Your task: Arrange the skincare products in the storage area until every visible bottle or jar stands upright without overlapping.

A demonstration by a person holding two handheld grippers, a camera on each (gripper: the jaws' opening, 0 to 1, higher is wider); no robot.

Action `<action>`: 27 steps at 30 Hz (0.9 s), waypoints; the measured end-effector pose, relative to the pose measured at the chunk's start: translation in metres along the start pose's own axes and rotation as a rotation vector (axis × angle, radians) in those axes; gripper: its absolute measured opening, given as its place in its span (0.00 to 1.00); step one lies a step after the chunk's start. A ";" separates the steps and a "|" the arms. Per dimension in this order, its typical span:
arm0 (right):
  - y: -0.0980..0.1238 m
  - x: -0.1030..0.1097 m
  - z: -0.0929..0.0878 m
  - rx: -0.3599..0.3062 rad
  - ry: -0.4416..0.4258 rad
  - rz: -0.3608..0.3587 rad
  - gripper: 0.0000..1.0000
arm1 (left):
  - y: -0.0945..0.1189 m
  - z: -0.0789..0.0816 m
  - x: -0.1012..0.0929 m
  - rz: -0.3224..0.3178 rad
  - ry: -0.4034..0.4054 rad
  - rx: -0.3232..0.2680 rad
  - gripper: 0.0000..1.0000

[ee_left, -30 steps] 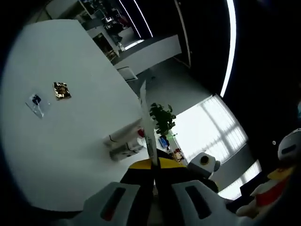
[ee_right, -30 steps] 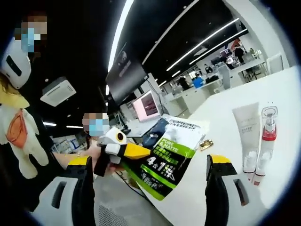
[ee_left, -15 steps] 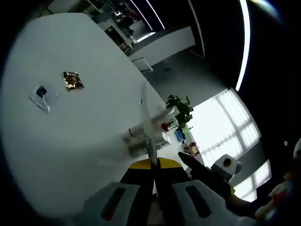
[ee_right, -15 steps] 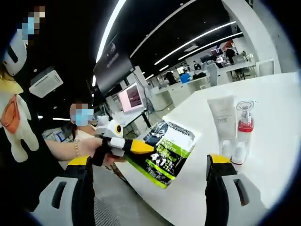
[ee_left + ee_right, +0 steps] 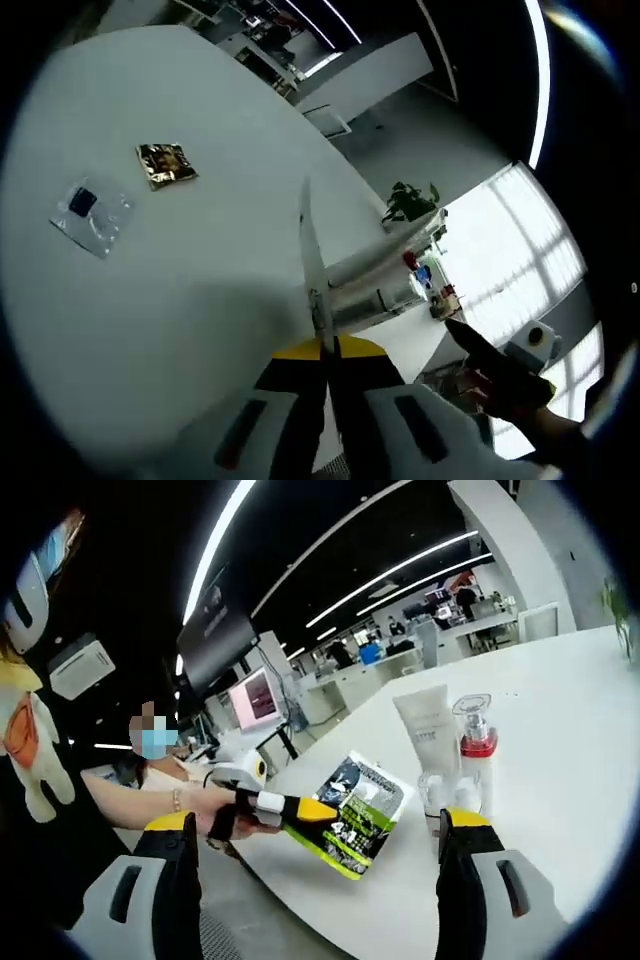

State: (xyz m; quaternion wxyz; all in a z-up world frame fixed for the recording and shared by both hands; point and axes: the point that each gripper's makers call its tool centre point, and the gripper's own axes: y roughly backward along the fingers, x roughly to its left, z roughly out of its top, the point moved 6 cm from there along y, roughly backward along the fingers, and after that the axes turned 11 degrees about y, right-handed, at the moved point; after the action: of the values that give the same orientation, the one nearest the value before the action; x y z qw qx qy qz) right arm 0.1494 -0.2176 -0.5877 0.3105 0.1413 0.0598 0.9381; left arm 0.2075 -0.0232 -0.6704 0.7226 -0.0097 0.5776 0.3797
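Note:
My left gripper (image 5: 323, 347) is shut on the bottom edge of a green-and-black flat pouch (image 5: 356, 814). In the left gripper view the pouch (image 5: 311, 255) shows edge-on as a thin white strip. In the right gripper view a hand holds the left gripper (image 5: 312, 810), with the pouch over the near edge of the white table (image 5: 560, 710). A white tube (image 5: 428, 726) and a clear pump bottle with a red collar (image 5: 474, 748) lie side by side just beyond the pouch. The tube (image 5: 372, 262) and the bottle (image 5: 385, 298) also lie past the pouch's edge. My right gripper (image 5: 315, 823) is open and holds nothing.
A gold foil packet (image 5: 165, 163) and a clear sachet with a dark spot (image 5: 90, 208) lie apart on the table's far left. My right gripper (image 5: 487, 368) comes in from the lower right. A person sits behind the left gripper, and office desks stand beyond the table.
My left gripper has brought the pouch lower and closer to the tube and the pump bottle. Both cameras have shifted toward the table. The tube and bottle lie as before.

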 end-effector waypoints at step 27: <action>0.002 -0.011 -0.007 0.006 -0.032 -0.044 1.00 | -0.023 0.005 0.023 0.085 0.034 -0.031 0.01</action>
State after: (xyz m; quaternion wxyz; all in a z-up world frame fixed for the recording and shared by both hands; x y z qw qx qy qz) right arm 0.1550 -0.2263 -0.5960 0.3315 0.1560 0.0607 0.9285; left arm 0.2254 -0.0249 -0.6979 0.6958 -0.0029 0.5836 0.4187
